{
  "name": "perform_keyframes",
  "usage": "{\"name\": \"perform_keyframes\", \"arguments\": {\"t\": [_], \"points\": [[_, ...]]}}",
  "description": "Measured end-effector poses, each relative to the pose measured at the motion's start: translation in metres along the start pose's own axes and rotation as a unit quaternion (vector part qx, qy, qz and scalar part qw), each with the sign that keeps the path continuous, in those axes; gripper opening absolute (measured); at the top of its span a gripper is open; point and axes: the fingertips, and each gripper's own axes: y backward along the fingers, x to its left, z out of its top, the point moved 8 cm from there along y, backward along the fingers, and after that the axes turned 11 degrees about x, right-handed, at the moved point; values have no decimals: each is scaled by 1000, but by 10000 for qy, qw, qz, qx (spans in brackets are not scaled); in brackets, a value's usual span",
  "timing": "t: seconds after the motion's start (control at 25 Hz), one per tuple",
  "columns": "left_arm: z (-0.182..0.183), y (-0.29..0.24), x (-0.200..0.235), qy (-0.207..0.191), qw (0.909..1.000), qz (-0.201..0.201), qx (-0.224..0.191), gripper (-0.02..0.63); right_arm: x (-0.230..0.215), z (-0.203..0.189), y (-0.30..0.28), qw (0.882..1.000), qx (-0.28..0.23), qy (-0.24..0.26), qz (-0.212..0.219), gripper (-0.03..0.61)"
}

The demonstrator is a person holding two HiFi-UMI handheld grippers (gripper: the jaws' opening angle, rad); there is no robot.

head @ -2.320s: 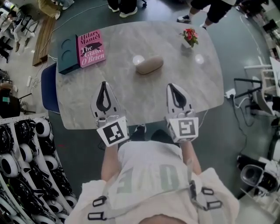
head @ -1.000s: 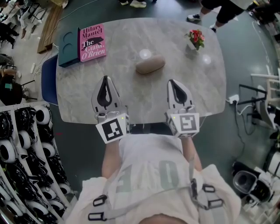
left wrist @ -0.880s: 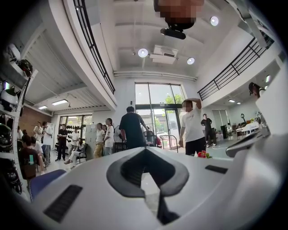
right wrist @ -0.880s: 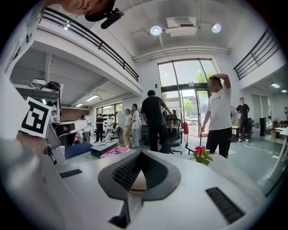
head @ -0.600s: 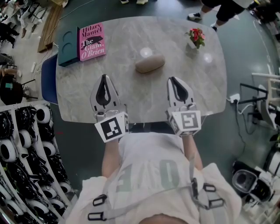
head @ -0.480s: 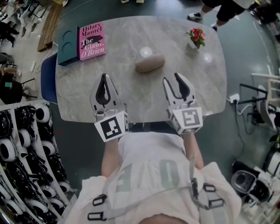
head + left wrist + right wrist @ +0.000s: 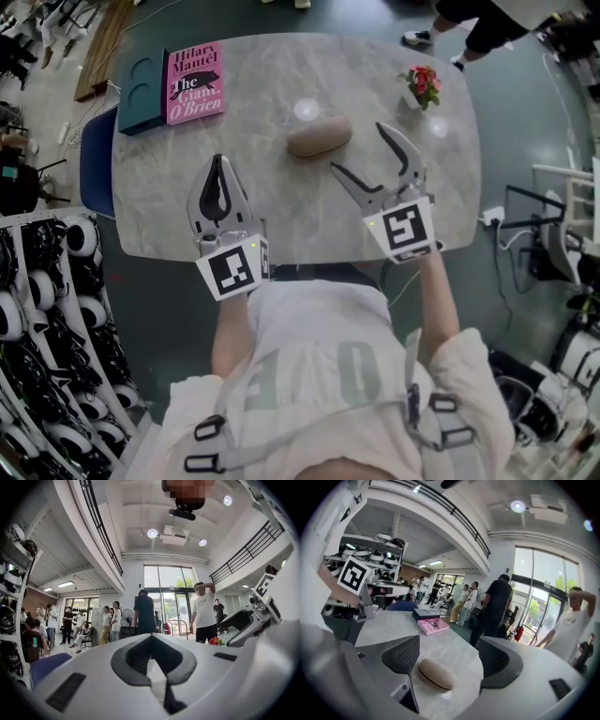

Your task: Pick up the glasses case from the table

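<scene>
Glasses case (image 7: 319,136): beige, mid-table (image 7: 281,66). Right gripper (image 7: 361,148): jaws opening, nothing between, case just beyond. Left gripper (image 7: 218,171): jaws together.

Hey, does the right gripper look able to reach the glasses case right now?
Probably yes: the right gripper, jaws opening, faces the glasses case with only bare table between them.

One marble-topped table (image 7: 281,202) carries four items: one beige glasses case (image 7: 319,136), one pink Hilary Mantel book (image 7: 194,82), one dark teal box (image 7: 141,96) and one small pot of red flowers (image 7: 422,84). One blue chair (image 7: 94,173) stands alongside. Bystanders beyond are too bunched to count.
</scene>
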Motion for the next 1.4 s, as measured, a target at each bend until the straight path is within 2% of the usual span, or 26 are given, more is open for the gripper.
{"name": "perform_keyframes", "arguments": {"t": [0.08, 0.24, 0.4, 0.52, 0.6, 0.84, 1.08, 1.2, 1.4], "points": [[0, -1, 1, 22, 10000, 40, 13, 3, -4, 2, -6, 9980, 272, 535, 177, 360], [-2, -6, 1, 49, 9999, 100, 29, 3, -9, -5, -29, 9846, 609, 1498, 666, 360], [1, -11, 1, 282, 9994, 183, -29, 3, -13, -20, -60, 9570, 1122, 2332, 1311, 360], [-3, -17, 3, 317, 9993, 213, 39, 3, -16, -26, -88, 9368, 1455, 2690, 1701, 360], [-6, -20, 5, 318, 9991, 247, 107, 3, -14, -31, -106, 9187, 1643, 3038, 1916, 360], [-15, -27, 11, 417, 9976, 458, 301, 3, -3, -46, -150, 8467, 2186, 4077, 2630, 360], [-29, -32, 18, 538, 9953, 627, 513, 3, 14, -70, -186, 7825, 2897, 4361, 3371, 360], [-33, -34, 21, 580, 9941, 699, 588, 3, 18, -81, -200, 7616, 3129, 4469, 3498, 360], [-42, -36, 25, 630, 9921, 835, 695, 3, 21, -88, -217, 7407, 3291, 4620, 3599, 360]]}}
